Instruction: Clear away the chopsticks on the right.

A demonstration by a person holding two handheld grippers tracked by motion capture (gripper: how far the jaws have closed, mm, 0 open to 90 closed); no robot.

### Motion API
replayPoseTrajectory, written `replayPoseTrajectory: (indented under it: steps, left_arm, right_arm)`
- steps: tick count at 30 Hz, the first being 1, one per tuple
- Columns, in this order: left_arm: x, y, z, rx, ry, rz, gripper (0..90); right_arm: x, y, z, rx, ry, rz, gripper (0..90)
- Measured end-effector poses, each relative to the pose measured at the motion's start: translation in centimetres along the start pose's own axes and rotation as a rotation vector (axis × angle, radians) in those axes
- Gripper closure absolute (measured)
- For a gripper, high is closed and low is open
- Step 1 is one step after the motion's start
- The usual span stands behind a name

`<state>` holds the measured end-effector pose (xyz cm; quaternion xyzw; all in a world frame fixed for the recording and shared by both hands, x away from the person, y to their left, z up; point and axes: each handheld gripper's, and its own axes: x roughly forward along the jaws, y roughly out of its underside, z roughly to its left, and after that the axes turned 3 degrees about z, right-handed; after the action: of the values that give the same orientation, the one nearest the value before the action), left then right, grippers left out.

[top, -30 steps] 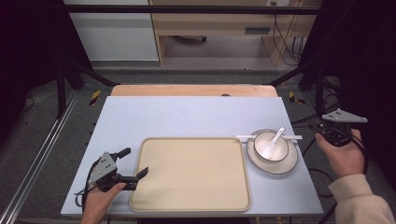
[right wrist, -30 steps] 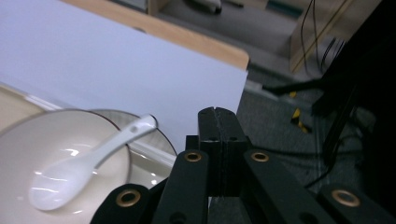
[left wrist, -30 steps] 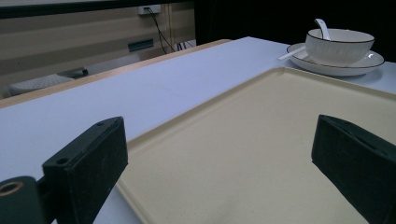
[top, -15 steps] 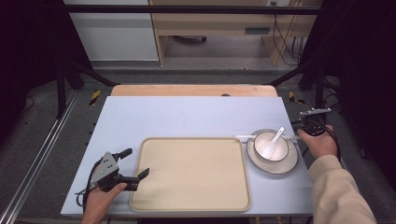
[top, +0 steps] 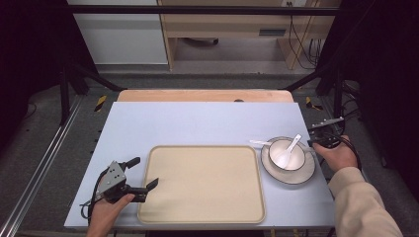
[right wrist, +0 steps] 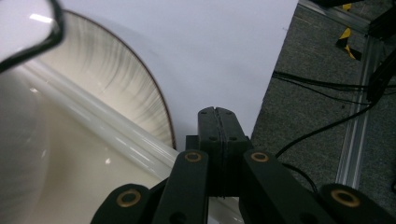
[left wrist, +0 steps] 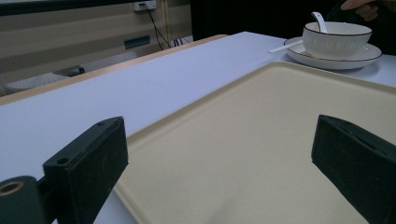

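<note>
Both pairs of tongs are seen from the high view: the left gripper (top: 148, 177) with jaws spread apart at the near-left edge of the tray (top: 202, 217), the right gripper (top: 316, 140) just to the right of the plate (top: 296, 176) and touching or nearly touching its rim. One bowl (top: 287, 153) stands on that one plate, just right of the tray, and one spoon (top: 291, 147) rests in it — its handle slanting up and to the right, toward the right gripper, which is much the nearer. A second pale utensil (top: 259, 143) is laid on the plate's left rim.

From the left gripper view, the tray's edge (left wrist: 154, 135) is bracketed by the open jaws, nothing being clamped; bowl (left wrist: 336, 39) and plate (left wrist: 327, 58) are seen well beyond the tray.

From the right gripper view, the jaws are pressed together, empty, with the plate's rim (right wrist: 116, 88) just left of them and a pale bar, probably a spoon handle (right wrist: 93, 121), running past.
</note>
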<state>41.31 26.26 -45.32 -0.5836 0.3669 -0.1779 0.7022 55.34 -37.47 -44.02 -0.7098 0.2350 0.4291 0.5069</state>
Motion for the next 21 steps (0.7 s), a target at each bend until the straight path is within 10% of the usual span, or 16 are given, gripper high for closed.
replayPoseTrajectory:
  steps: [21]
  left_arm:
    - [0.2,0.1,-0.1,0.000,0.005,0.006,3.3]
  right_arm:
    - [-2.8,2.9,1.0,-0.011,-0.029,-0.008,90.0]
